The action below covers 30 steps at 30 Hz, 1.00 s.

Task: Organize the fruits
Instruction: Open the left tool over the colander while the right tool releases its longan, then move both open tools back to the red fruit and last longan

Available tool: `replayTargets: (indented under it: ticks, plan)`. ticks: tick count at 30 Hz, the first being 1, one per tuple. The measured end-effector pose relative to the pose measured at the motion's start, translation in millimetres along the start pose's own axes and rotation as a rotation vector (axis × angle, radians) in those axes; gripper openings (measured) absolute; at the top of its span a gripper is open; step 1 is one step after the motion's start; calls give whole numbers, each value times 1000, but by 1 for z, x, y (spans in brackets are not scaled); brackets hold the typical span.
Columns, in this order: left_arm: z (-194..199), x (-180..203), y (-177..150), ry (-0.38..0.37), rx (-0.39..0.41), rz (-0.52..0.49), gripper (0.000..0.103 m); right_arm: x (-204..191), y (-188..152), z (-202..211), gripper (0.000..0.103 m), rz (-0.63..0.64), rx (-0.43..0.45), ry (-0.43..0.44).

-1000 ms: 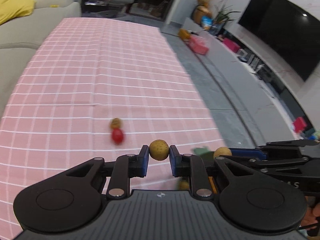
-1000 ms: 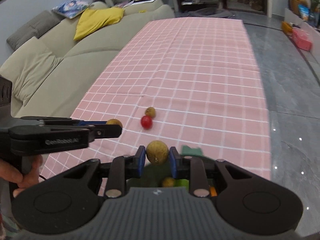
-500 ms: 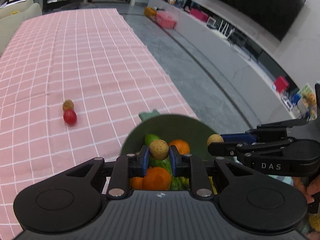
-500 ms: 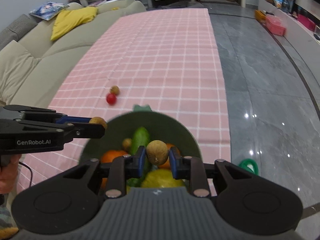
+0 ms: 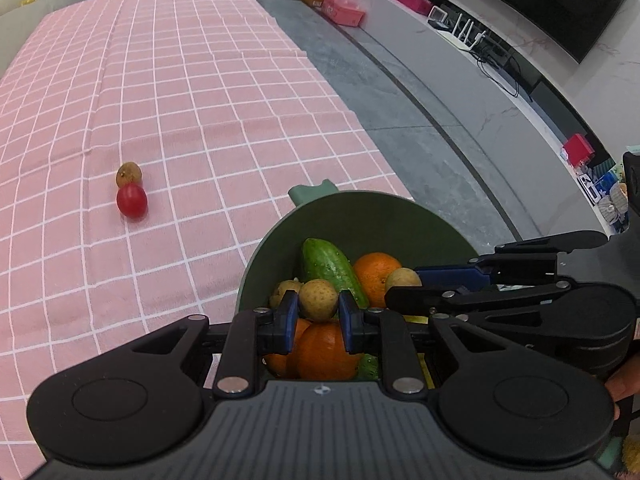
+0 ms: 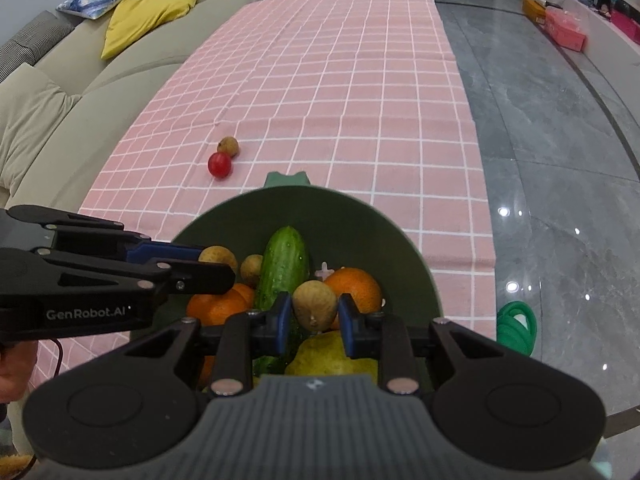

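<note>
My left gripper (image 5: 318, 320) is shut on a small tan longan (image 5: 318, 300) and holds it over the green bowl (image 5: 360, 208). My right gripper (image 6: 314, 322) is shut on another longan (image 6: 314, 306) over the same bowl (image 6: 344, 208). The bowl holds a cucumber (image 6: 285, 264), oranges (image 6: 354, 284), a yellow fruit (image 6: 332, 356) and a loose longan (image 6: 252, 268). A red cherry tomato (image 5: 131, 199) and a longan (image 5: 129, 174) lie touching on the pink checked cloth, beyond and left of the bowl; they also show in the right wrist view as the tomato (image 6: 219, 164) and the longan (image 6: 228, 146).
The pink cloth (image 6: 340, 80) covers a long table. A beige sofa (image 6: 60, 120) with a yellow cushion runs along its left side. Grey floor (image 6: 540, 140) lies to the right, with a green hose coil (image 6: 516, 326) near the bowl.
Both grippers have drawn back and down over the bowl with their longans still held. The bowl's fruit has come into full view and nearer.
</note>
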<state>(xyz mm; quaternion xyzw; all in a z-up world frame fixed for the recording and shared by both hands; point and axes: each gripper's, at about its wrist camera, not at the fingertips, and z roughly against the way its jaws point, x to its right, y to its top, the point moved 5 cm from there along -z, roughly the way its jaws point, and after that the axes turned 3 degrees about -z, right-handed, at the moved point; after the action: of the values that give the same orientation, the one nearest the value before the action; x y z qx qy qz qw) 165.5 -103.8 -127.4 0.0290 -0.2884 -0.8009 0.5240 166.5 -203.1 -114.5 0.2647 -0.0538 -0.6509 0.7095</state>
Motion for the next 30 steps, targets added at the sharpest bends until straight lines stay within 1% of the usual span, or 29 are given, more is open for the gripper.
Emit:
replayTargets:
  ticks: [8,16,17,18,19,21,26,30]
  plan:
    - [-6,-4,1,-9,-21,19,24,3,0,-14,22,-9,-29,2]
    - [-8,-11,1,-32,-24,80,25,3,-2,-16,24,-9,-33,0]
    - [-7,-11,0,-31,-24,81,26,2,-2,-15,24,-9,-32,-2]
    - [-7,-11,0,-27,-23,80,29,2,-2,-14,24,-9,-30,-3]
    - [-6,-12,0,-24,-22,82,32,2,-2,-13,25,-9,-27,-3]
    - [-4,-13,-1,-24,-21,91,36,2,-1,-10,32,-9,-19,-8]
    - [8,-12,-1,-29,-5,88,37,0,1,1,34,-11,6,-16]
    - [25,-10,3,-28,32,70,40,-5,3,12,40,-7,33,-20]
